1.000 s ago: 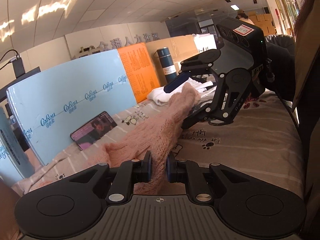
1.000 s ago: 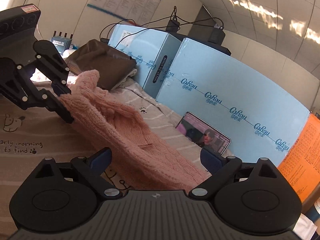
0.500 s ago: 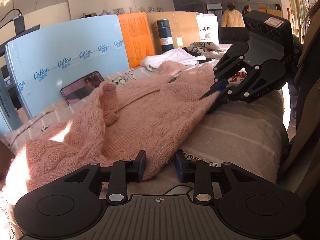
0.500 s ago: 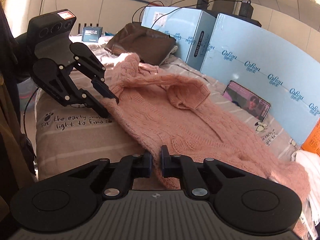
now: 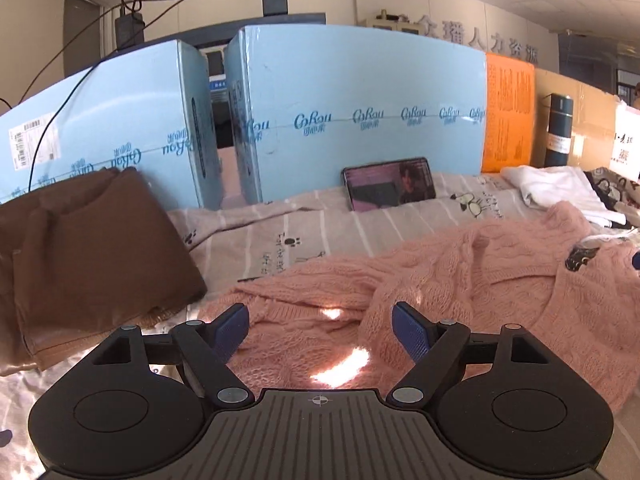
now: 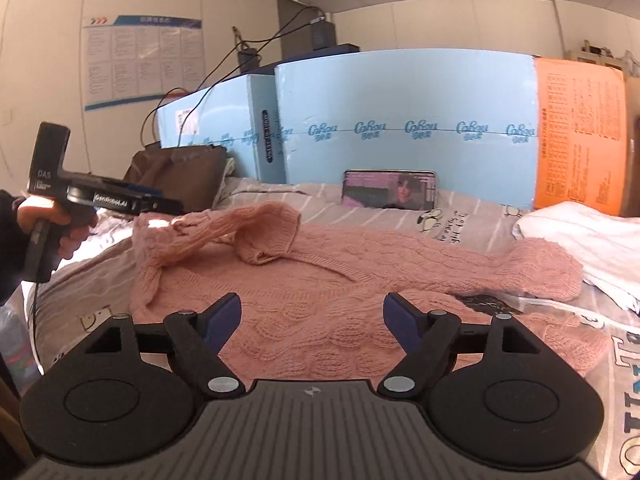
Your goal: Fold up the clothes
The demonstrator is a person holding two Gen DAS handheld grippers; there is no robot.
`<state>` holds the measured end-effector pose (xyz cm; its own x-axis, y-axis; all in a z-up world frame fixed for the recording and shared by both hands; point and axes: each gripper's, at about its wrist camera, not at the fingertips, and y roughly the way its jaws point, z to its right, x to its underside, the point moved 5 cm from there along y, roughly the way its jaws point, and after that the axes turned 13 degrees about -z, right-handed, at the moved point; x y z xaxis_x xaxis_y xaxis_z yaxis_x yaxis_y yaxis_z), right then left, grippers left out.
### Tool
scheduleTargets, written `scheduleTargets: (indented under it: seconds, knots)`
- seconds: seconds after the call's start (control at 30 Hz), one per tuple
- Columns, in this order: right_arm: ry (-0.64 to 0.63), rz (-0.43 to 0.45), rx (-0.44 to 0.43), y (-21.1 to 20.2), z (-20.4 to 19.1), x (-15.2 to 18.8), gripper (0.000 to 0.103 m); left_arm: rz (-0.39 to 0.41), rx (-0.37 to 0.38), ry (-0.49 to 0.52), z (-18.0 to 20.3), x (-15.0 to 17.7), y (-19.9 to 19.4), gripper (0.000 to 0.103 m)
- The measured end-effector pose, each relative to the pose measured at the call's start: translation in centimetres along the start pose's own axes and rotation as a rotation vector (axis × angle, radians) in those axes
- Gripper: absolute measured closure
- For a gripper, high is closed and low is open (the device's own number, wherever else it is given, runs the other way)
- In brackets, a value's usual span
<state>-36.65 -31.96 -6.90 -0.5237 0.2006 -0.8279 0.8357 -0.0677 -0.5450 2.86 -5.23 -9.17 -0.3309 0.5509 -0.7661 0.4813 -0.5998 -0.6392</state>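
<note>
The pink sweater is a chunky cable-knit, fuzzy and soft, and lies spread flat and rumpled on the striped, cartoon-printed bedsheet. Its near hem sits just ahead of both my tools. One sleeve runs out to the sweater's right, its rounded cuff touching a white folded garment; the other sleeve is doubled back over the sweater's chest, ribbed cuff gaping. My left gripper has its blue-padded fingers spread wide over the knit, pinching nothing. My right gripper is likewise spread apart above the hem, empty. Left of the sweater lies a smooth brown folded garment. Behind the sweater a phone with a lit screen leans on a glossy light-blue carton; an orange box and a dark cylindrical flask stand behind its right end.
</note>
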Motion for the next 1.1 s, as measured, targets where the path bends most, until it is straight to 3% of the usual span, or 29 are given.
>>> scheduleTargets:
  seconds: [0.03,0.07,0.1,0.13,0.37,0.57,0.67,0.73,0.8,0.83,0.97,1.03,1.1]
  knots:
    - [0.042,0.008,0.03,-0.3,0.8,0.1,0.024,-0.004,-0.002,-0.003,-0.3,0.5,-0.4,0.034]
    - [0.086,0.016,0.062,-0.5,1.8,0.2,0.023,-0.009,-0.004,-0.006,-0.5,1.1,-0.8,0.052]
    - [0.138,0.024,0.098,-0.8,3.0,0.4,0.023,-0.013,-0.006,-0.009,-0.8,1.6,-1.2,0.091]
    - [0.185,0.03,0.127,-1.1,3.9,0.7,0.023,-0.017,-0.007,-0.012,-1.1,2.2,-1.6,0.093]
    - [0.476,0.06,0.316,-2.8,9.9,2.1,0.022,-0.05,-0.022,-0.034,-3.0,6.0,-4.3,0.093]
    - [0.636,0.046,0.435,-3.4,12.9,3.2,0.023,-0.15,-0.132,-0.04,-4.4,9.8,-4.1,0.085]
    - [0.71,0.034,0.444,-3.5,14.0,3.6,0.023,-0.105,-0.15,-0.099,-5.6,9.1,-5.1,0.071]
    - [0.755,0.043,0.417,-3.5,14.6,3.6,0.023,-0.054,-0.182,-0.141,-6.6,7.8,-5.4,0.046]
    - [0.75,0.019,0.409,-2.8,14.8,3.3,0.025,-0.004,-0.168,-0.174,-7.5,6.2,-5.1,0.04]
    - [0.737,0.0,0.411,-2.4,14.8,3.2,0.03,0.018,-0.15,-0.185,-7.9,5.4,-4.8,0.039]
    - [0.653,-0.043,0.423,-1.1,14.1,3.0,0.089,0.027,-0.134,-0.233,-8.8,3.2,-2.4,0.036]
    - [0.611,-0.059,0.436,-0.7,13.8,2.9,0.095,0.022,-0.131,-0.234,-9.1,2.9,-1.4,0.036]
    - [0.599,-0.063,0.508,-1.3,13.7,3.0,0.095,0.003,-0.146,-0.246,-9.5,3.3,-0.7,0.036]
